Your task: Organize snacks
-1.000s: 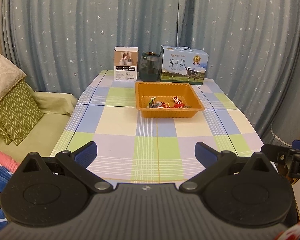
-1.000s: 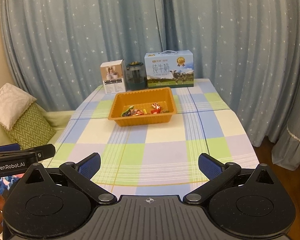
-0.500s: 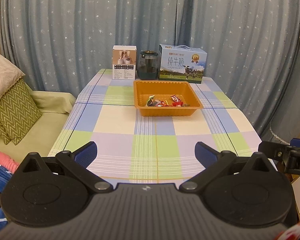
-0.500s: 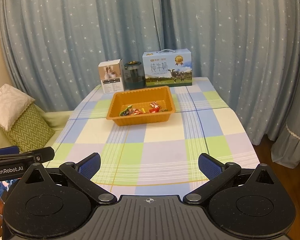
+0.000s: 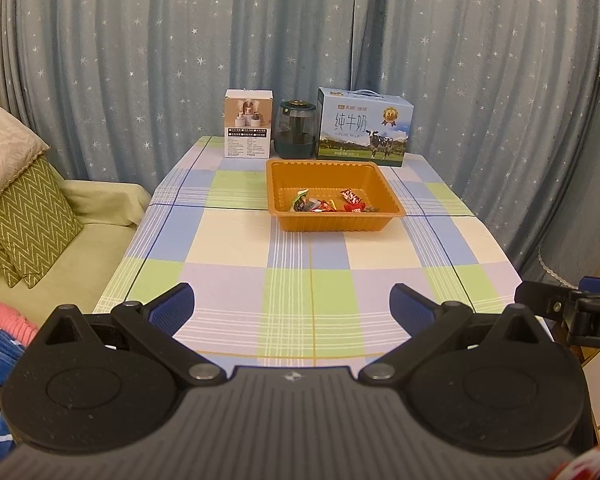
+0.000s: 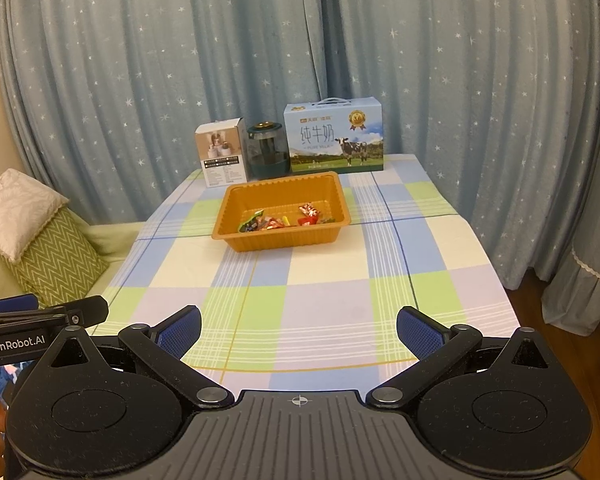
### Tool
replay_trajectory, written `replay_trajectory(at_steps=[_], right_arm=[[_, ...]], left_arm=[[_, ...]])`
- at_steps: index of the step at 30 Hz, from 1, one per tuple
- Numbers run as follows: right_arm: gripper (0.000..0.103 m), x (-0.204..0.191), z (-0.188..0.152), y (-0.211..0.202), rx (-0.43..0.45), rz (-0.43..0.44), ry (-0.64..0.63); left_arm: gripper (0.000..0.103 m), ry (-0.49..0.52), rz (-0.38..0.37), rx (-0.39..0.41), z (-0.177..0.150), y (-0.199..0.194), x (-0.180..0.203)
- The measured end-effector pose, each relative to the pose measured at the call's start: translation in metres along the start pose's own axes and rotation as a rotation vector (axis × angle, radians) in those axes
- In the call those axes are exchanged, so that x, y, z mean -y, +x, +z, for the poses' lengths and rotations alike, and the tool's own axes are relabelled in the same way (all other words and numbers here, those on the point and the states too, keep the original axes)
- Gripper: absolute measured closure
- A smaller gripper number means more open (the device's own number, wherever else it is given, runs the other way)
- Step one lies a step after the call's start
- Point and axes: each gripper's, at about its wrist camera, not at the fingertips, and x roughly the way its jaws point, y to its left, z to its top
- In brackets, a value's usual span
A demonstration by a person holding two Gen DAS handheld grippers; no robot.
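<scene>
Snacks [image 5: 329,205] piled in orange tray [image 5: 278,216] at far-centre of bench [image 5: 240,248], tray long axis crosswise; left gripper [image 5: 292,304] and right gripper [image 6: 299,326] both spread apart, empty, above near edge.

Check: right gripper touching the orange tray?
Apart. Right wrist view shows the open right gripper over the near table edge, with bare checked cloth between it and the orange tray.
</scene>
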Motion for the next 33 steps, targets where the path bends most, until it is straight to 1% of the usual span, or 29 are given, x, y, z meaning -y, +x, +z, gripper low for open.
replay_trajectory(at_steps=[33], right_arm=[[0.000, -0.0002, -0.0018, 0.0017, -0.001, -0.001, 0.003]], left_arm=[[0.000, 0.001, -0.006, -0.008, -0.0041, 0.0027, 0.0017]])
